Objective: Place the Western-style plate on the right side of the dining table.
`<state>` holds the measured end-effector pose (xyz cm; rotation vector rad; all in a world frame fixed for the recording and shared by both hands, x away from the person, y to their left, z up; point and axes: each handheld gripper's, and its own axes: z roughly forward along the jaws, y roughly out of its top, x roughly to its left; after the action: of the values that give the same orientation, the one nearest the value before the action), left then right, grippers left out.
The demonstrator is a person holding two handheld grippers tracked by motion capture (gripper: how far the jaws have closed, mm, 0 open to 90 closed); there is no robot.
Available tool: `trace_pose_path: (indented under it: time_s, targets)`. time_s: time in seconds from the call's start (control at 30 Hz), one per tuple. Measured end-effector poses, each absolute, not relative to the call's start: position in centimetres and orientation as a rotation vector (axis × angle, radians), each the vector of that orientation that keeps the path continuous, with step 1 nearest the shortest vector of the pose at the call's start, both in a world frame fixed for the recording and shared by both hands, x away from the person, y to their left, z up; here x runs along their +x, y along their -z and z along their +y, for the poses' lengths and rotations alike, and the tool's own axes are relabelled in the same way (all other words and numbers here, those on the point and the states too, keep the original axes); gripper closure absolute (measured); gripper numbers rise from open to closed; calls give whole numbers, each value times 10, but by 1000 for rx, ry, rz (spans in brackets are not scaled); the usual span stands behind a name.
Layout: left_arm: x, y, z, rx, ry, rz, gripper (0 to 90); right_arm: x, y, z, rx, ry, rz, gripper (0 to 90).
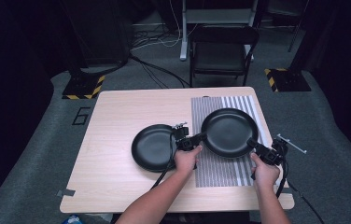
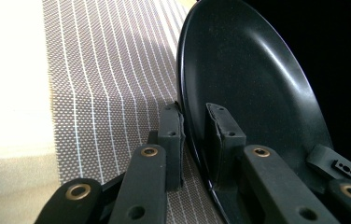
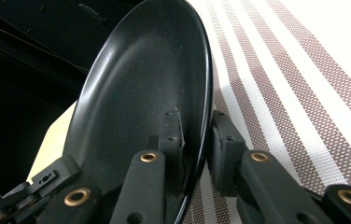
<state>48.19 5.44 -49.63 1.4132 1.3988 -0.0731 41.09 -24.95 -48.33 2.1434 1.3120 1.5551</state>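
Both forearms are coming in low, and each gripper is clamping the black plate (image 1: 229,132): left gripper (image 1: 202,137) pinching its left rim, right gripper (image 1: 251,144) its right (over the striped placemat (image 1: 220,170)); a second black plate (image 1: 152,147) is sitting alongside.

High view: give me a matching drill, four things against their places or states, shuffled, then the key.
1. held plate
2. second plate
3. striped mat
4. left gripper

a. lies on bare wood, left of the mat
b. covers the table's right part
c. gripped on two opposite rim edges, above the mat
d. shut on a plate's left rim

Pairs: 1-c, 2-a, 3-b, 4-d
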Motion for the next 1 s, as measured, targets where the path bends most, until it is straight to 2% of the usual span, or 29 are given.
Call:
trace_pose_path:
  time_s: [1.0]
  targets:
    - [495, 514, 41, 1432, 63, 1479, 772, 429, 509, -259, 2195, -1530, 1322, 768]
